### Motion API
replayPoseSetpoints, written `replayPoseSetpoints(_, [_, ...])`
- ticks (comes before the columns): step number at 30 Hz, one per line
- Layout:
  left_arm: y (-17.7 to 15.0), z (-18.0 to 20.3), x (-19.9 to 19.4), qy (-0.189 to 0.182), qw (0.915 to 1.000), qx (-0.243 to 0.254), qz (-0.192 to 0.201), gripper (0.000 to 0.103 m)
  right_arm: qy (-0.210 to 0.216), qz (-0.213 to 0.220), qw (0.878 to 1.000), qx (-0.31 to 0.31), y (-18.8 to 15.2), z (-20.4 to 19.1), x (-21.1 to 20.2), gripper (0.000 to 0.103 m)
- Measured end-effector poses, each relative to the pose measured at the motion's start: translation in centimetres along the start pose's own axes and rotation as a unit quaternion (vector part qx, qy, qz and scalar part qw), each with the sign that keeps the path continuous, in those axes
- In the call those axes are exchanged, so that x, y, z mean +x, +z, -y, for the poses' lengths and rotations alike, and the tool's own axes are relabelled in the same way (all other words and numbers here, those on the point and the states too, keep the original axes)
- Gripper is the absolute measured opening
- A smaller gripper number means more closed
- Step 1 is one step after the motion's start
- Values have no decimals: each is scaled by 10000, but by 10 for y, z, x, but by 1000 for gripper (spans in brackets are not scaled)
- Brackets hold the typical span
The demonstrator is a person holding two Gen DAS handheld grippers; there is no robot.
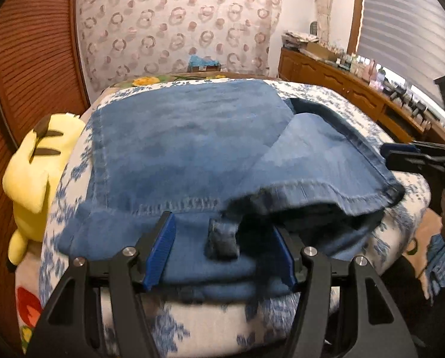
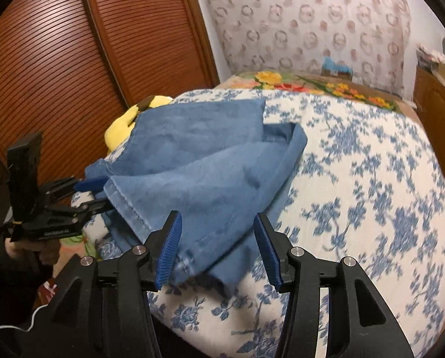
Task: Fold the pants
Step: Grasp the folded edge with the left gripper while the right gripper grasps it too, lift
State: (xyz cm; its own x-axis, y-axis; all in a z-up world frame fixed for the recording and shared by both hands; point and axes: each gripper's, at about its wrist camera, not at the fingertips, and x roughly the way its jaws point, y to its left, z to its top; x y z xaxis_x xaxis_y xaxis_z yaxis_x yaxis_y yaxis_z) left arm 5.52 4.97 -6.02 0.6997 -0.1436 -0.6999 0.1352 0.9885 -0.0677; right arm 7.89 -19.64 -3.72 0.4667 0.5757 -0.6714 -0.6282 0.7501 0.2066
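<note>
The folded blue denim pants (image 1: 177,149) are spread on the bed with the blue flowered cover (image 2: 356,179). The left tongs (image 1: 222,250) and the right tongs (image 2: 219,250) are held open around the pants' near edge, pads not pressing.

I count one pair of blue pants (image 1: 186,137), one yellow plush toy (image 1: 40,173), one bed (image 2: 371,179), and my two claws (image 1: 219,253) (image 2: 219,250).

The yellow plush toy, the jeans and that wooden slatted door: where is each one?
yellow plush toy (image 1: 40,161), left wrist view, on its body.
jeans (image 1: 174,137), left wrist view, on the flat folded panel.
wooden slatted door (image 2: 61,59), right wrist view, on its slats.
</note>
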Motion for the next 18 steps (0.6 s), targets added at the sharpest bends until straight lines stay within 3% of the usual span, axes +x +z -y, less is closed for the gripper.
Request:
replayPoseSetpoints(4, [10, 5, 6, -64, 9999, 78, 108, 60, 68, -91, 9999, 43, -5, -4, 4, 51])
replayPoseSetpoints(11, [12, 2, -1, -258, 9989, -76, 385, 28, 308, -325, 9987, 245, -5, 2, 20, 50])
replayPoseSetpoints(12, [14, 2, -3, -281, 9987, -67, 428, 25, 389, -320, 9983, 303, -4, 4, 22, 45])
replayPoseSetpoints(14, [16, 3, -9, -274, 9983, 7, 514, 16, 505, -260, 9978, 330, 3, 8, 22, 16])
replayPoseSetpoints(16, [19, 2, -14, -296, 9978, 42, 588, 13, 583, -34, 9978, 317, 17, 12, 15, 6])
replayPoseSetpoints(18, [24, 3, -21, -247, 9974, 84, 678, 12, 667, 209, 9973, 222, 36, 13, 4, 3])
